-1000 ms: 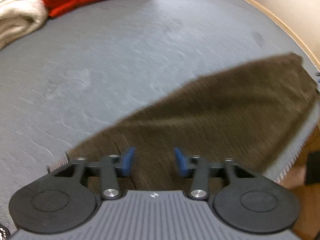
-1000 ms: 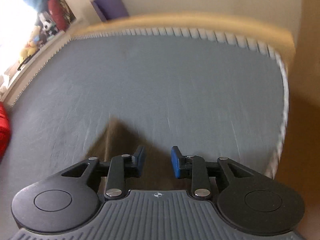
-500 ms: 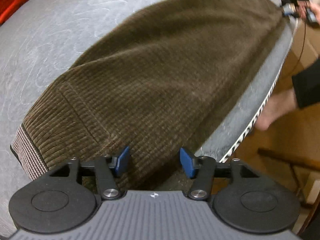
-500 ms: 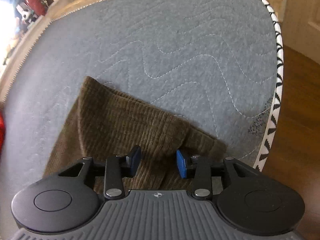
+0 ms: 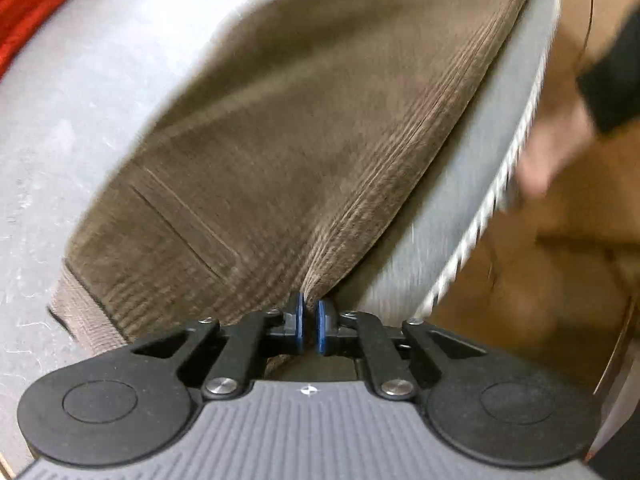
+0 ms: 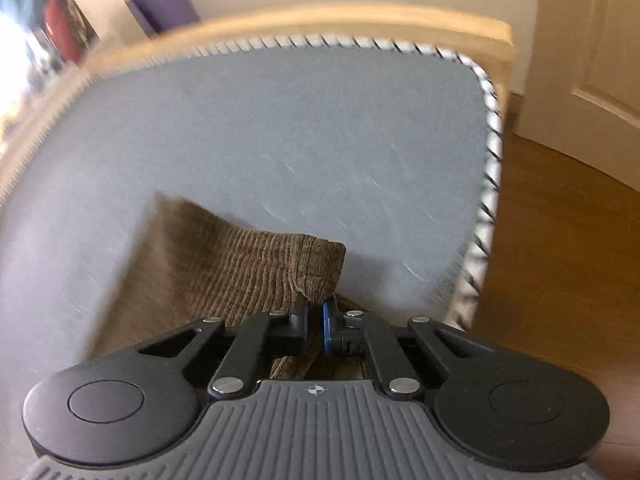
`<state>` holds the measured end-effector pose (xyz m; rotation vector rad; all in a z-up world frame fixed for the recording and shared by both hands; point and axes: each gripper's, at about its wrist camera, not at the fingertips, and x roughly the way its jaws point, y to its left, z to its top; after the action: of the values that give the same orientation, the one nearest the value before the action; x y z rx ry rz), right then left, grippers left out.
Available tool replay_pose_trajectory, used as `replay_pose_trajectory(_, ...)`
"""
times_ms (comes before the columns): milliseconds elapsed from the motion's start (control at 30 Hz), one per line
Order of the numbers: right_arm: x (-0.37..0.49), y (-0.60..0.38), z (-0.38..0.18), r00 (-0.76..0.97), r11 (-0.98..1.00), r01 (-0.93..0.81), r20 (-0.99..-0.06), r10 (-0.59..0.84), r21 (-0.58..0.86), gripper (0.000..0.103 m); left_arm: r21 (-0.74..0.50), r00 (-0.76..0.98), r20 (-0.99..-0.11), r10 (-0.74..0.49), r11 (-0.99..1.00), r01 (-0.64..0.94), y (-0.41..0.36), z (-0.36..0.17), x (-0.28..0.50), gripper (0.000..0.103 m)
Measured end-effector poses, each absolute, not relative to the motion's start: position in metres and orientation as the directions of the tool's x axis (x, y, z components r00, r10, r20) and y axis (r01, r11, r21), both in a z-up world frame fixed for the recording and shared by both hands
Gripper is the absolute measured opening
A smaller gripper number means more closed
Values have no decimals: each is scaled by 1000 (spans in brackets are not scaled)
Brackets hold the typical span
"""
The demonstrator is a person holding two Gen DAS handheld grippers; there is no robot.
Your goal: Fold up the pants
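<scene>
- Where your left gripper [image 5: 309, 322] points down at the near edge of the bed, its blue pads are clenched on a pinch of the brown corduroy pants [image 5: 320, 128], close to the striped waistband [image 5: 86, 312].
- From there the pants stretch away across the grey quilted cover [image 5: 72, 128], running alongside its zigzag-trimmed edge [image 5: 492, 196].
- Your right gripper [image 6: 315, 320] has its pads pressed together on the other end of the pants [image 6: 240, 264], at the cuff, which stands up in a small fold just beyond the fingers.
- Beyond that cuff the cover [image 6: 280, 128] runs to a wooden bed frame [image 6: 320, 20].
- A red garment [image 5: 36, 4] lies at the far left of the left view, well apart from the pants.
- Part of you, blurred and in a dark sleeve [image 5: 612, 76], shows beside the bed.
</scene>
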<state>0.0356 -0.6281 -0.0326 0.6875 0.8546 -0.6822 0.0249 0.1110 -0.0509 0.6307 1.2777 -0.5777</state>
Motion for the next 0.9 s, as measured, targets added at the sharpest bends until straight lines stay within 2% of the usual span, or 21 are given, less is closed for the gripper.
replay_pose_trajectory(33,38,-630,-45,427,596,772,-875,-228,222,7,111,189,-981,-40,687,718,107,-53,23,10)
replay_pose_trajectory(100,34,-634,-63,357,558,809,-910,-212,187,21,93,201,-977,-75,696,712,108,-45,23,12)
replay_pose_trajectory(133,29,-637,-63,358,531,824,-908,-220,196,25,70,215,-970,-110,725,685,111,-37,26,15)
replay_pose_trajectory(267,20,-640,-54,406,505,826,-886,-225,251,27,-25,302,-917,-262,792,610,122,-4,35,24)
replay_pose_trajectory(300,18,-640,-53,417,504,824,-881,-226,261,30,-39,326,-901,-285,803,595,123,2,38,29)
replay_pose_trajectory(333,15,-642,-53,427,496,824,-876,-225,275,33,-46,348,-890,-296,815,577,123,6,41,34)
replay_pose_trajectory(400,14,-646,-57,434,467,834,-873,-224,295,43,-30,384,-880,-278,842,539,120,9,46,37)
replay_pose_trajectory(467,13,-651,-65,441,445,837,-874,-203,319,48,1,408,-882,-235,866,500,117,7,54,37)
replay_pose_trajectory(567,13,-654,-81,470,412,828,-872,-137,382,49,37,444,-876,-187,892,450,119,7,67,39)
replay_pose_trajectory(633,12,-655,-85,488,401,822,-863,-130,405,50,18,455,-870,-190,909,415,122,11,80,40)
replay_pose_trajectory(733,14,-655,-83,506,415,812,-850,-146,411,50,-24,474,-859,-192,941,337,129,18,94,50)
replay_pose_trajectory(900,25,-650,-82,492,470,802,-854,-172,368,50,-45,457,-880,-130,980,194,135,16,113,51)
